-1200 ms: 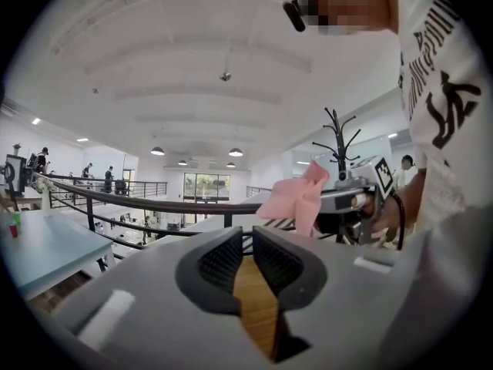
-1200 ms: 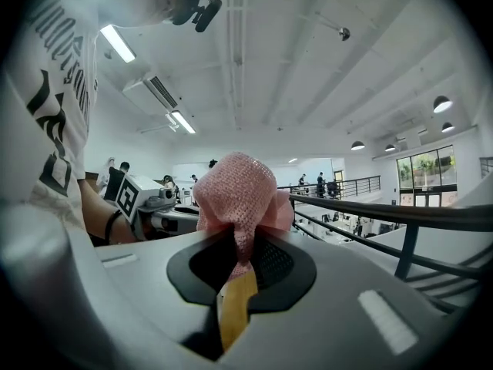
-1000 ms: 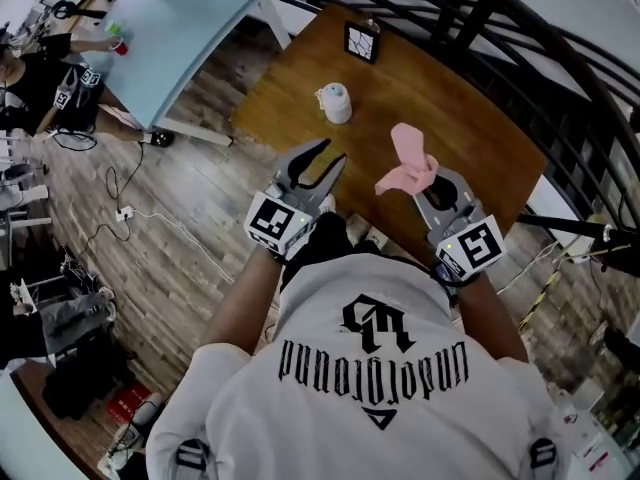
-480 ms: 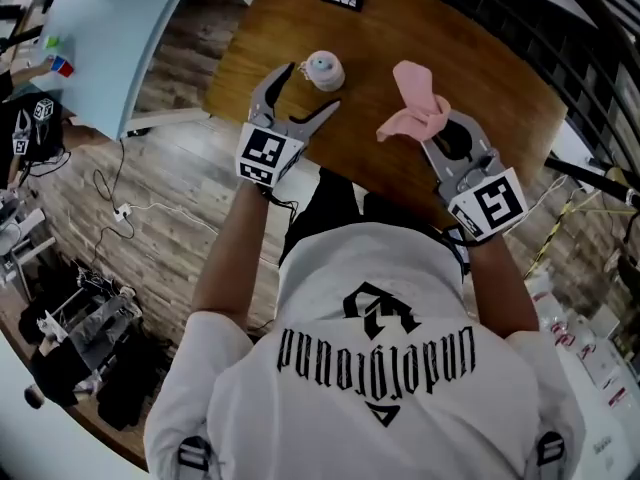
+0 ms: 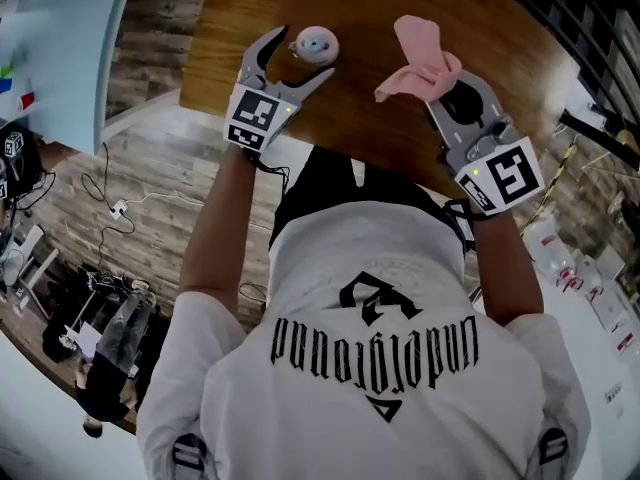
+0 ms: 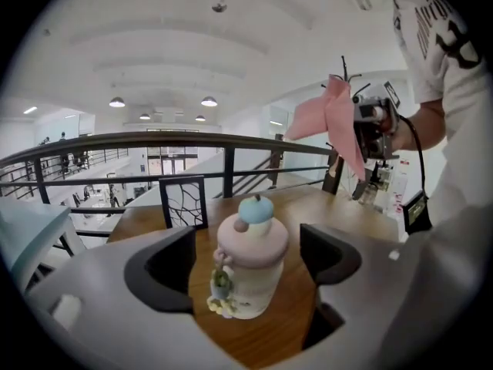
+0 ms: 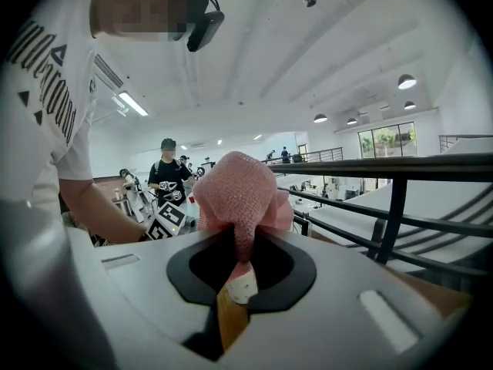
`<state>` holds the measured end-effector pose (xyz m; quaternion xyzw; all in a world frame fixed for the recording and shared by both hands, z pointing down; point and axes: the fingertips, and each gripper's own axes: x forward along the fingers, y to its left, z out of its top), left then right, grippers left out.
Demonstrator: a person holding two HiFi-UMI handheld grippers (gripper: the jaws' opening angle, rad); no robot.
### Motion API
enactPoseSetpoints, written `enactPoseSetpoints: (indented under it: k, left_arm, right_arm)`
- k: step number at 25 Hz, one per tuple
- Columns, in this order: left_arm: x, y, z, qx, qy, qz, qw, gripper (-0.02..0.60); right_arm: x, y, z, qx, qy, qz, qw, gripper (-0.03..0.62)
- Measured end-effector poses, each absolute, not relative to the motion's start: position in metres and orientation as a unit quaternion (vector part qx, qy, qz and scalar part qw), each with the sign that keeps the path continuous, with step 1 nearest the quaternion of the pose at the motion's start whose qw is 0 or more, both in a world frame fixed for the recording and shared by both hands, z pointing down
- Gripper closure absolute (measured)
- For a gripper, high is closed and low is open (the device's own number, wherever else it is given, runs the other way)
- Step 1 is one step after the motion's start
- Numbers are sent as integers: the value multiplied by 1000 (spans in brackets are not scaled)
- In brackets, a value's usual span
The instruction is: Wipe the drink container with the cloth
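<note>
Left hand-held gripper (image 5: 298,54) has its jaws just opened, spread wide, and the drink container (image 6: 250,264) stands upright on the wooden bench (image 5: 380,118) right between them, with a gap showing on each side, so no contact yet. My read: this is the moment to secure it. I'd close on the cream body under the pink lid, not on the lid or the blue knob, and keep clear of the little charm (image 6: 221,287) dangling down its front. I'd squeeze gently and evenly, because a one-sided touch looks likely to tip something this light. Right hand-held gripper (image 7: 235,272) is clamped on the cloth (image 7: 239,195), which bunches up above the jaws, well apart from the container. Once the left grip is firm, I'd bring the loose fold across and wipe with that, not with the gripper's hard tips.
</note>
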<state>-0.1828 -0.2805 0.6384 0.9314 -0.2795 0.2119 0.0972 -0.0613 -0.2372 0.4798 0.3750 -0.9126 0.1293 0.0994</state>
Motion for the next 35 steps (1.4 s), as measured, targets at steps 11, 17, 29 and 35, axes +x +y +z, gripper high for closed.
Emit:
enactPoseSetpoints:
  k: [11,17,29,35]
  left_arm:
    - [-166,-291,664,946,-234,208,84,186]
    - [-161,-287,659,948,-232,208,65,198]
    - [-154,-269,643,948,-231,208,70,199]
    - [-130,-247,583,960,-192,183,88,199]
  right_arm:
    - [-73,-254,505,387,-902,152,117,562]
    - [-70,-247,507,391,-899,158,121,562]
    - [-62,-228,504,395,-898,152,122,562]
    - [-49,-213,487,385,-905,140,115,562]
